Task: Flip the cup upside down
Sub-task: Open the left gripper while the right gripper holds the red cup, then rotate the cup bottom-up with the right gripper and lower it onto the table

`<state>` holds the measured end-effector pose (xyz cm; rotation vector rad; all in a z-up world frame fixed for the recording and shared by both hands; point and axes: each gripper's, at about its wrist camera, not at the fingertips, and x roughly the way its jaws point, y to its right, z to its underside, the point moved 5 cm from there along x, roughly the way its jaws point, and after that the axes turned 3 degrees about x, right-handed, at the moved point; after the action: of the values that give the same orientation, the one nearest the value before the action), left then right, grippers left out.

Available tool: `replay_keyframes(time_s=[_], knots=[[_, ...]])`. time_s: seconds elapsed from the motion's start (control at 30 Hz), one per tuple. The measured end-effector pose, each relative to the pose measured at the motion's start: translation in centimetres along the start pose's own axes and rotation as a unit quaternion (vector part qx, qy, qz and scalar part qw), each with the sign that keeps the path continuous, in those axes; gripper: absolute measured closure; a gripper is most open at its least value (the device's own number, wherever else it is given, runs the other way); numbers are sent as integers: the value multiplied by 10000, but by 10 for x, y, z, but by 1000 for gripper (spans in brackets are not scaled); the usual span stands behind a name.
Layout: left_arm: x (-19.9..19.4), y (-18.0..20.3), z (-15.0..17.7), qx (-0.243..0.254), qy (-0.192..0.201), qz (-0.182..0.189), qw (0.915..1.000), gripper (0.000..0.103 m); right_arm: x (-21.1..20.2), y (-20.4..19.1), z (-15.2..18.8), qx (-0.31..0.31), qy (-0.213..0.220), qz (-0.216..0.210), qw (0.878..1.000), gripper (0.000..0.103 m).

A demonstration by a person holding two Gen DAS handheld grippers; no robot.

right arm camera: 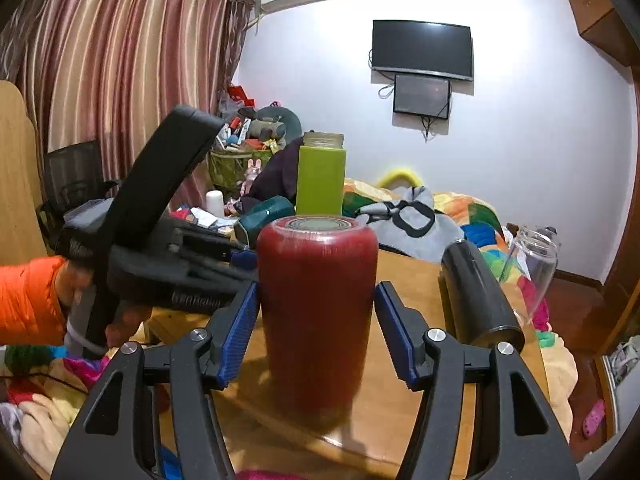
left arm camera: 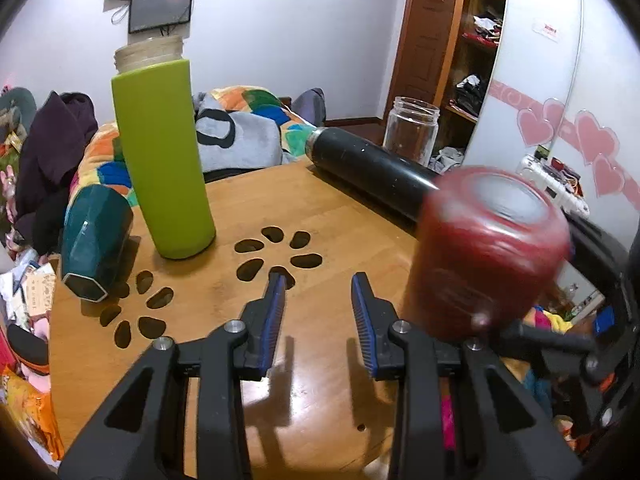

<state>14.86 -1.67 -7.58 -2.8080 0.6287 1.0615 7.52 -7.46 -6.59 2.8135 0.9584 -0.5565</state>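
Observation:
A red cup (right arm camera: 318, 312) stands on the wooden table (right arm camera: 416, 412) with its flat base up, between the blue pads of my right gripper (right arm camera: 316, 330). The left pad (right arm camera: 240, 336) lies at the cup's side; a small gap shows at the right pad (right arm camera: 396, 336). The cup is blurred in the left wrist view (left arm camera: 486, 252), at the right. My left gripper (left arm camera: 318, 316) is open and empty over the table (left arm camera: 320, 392), left of the cup.
A green bottle (left arm camera: 164, 156) stands upright at the back left. A teal cup (left arm camera: 94, 240) lies on its side beside it. A black flask (left arm camera: 368, 164) lies at the back right, with a clear glass jar (left arm camera: 410, 130) behind. Petal-shaped cut-outs (left arm camera: 276, 256) pierce the tabletop.

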Motion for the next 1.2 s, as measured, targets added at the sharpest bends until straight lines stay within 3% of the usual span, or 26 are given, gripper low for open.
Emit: replay_keyframes(time_s=[0.2,0.33,0.4,0.47,0.57,0.73,0.93,1.03,1.2], knots=[[-1,-7,4,-164,-15,-37,9999,70,14,2,6,155,-221,-52,9996,50],[-1,-10,4,-313,9,137,9994,70,21,5,12,393,-353,-316,9981,66],[-2,-5,1,-250,54,217,9994,71,25,2,11,313,-421,-296,9982,66],[-3,-1,-3,-35,96,-89,9999,70,31,0,13,203,-551,-213,9980,65],[-3,-7,-1,-237,63,56,9997,70,31,7,16,345,-712,-279,9965,65],[-4,-23,8,-432,-39,-93,9990,70,36,26,11,623,-1240,-427,9894,64],[-1,-28,28,-523,-395,-59,9978,70,67,31,4,1104,-2227,-946,9640,58],[-1,-24,38,-489,-442,6,9978,70,83,25,5,1047,-2565,-897,9567,43],[-8,-18,42,-304,-337,-123,9989,70,103,7,10,875,-3072,-856,9437,35]])
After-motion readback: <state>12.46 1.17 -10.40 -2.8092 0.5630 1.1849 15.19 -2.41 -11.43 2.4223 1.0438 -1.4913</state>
